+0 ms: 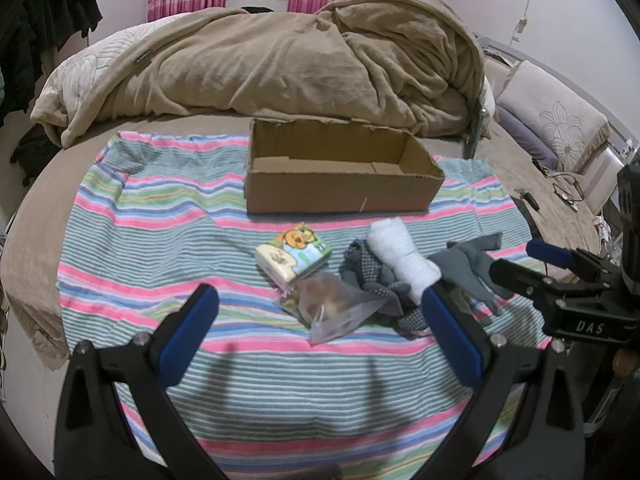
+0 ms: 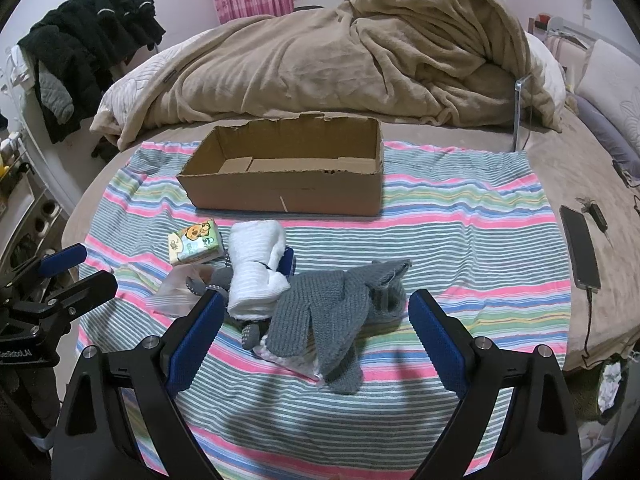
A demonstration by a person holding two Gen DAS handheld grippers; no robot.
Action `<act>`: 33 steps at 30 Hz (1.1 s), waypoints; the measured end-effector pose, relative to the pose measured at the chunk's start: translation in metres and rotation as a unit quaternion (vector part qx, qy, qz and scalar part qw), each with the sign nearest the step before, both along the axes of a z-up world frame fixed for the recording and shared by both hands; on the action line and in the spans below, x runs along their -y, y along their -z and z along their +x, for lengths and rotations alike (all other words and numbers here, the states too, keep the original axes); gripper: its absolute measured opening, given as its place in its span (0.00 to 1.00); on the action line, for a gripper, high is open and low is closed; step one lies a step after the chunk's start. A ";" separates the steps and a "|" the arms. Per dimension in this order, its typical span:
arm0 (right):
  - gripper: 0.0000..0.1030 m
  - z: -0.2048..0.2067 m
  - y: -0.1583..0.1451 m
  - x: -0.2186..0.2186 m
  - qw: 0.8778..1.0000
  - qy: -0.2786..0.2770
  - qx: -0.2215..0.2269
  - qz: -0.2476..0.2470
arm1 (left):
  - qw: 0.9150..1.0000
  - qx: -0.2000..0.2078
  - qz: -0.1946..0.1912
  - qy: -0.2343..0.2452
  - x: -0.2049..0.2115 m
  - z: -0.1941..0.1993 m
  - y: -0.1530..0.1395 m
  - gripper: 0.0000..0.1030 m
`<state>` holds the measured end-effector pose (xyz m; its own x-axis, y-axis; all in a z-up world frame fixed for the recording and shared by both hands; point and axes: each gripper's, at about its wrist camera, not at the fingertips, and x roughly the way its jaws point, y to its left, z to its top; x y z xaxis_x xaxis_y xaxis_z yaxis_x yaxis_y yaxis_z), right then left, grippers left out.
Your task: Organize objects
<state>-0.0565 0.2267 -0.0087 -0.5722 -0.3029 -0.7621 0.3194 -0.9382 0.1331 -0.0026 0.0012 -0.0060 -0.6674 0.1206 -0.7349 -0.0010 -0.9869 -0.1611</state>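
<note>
Since the cardboard box [image 1: 344, 178] on the striped cloth [image 1: 132, 240] holds nothing, I'd say sorting hasn't begun. Just in front of it lie the tissue pack [image 1: 294, 256], plastic bag [image 1: 336, 308], rolled white towel [image 2: 256, 268], dotted gloves [image 1: 370, 276] and grey knit gloves [image 2: 332, 316]. The left gripper [image 1: 318, 312] and right gripper [image 2: 316, 320] hang spread wide, empty.
</note>
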 end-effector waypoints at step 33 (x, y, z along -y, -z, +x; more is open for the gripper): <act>0.81 -0.044 0.059 -0.002 0.998 -0.001 0.054 0.020 | 0.997 0.061 0.048 -0.025 0.010 -0.059 0.069 0.98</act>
<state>-0.1007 0.2286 -0.0678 -0.4848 -0.2718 -0.8313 0.3077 -0.9427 0.1288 -0.0612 -0.0086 -0.0749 -0.5805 0.1639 -0.7976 0.0725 -0.9652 -0.2511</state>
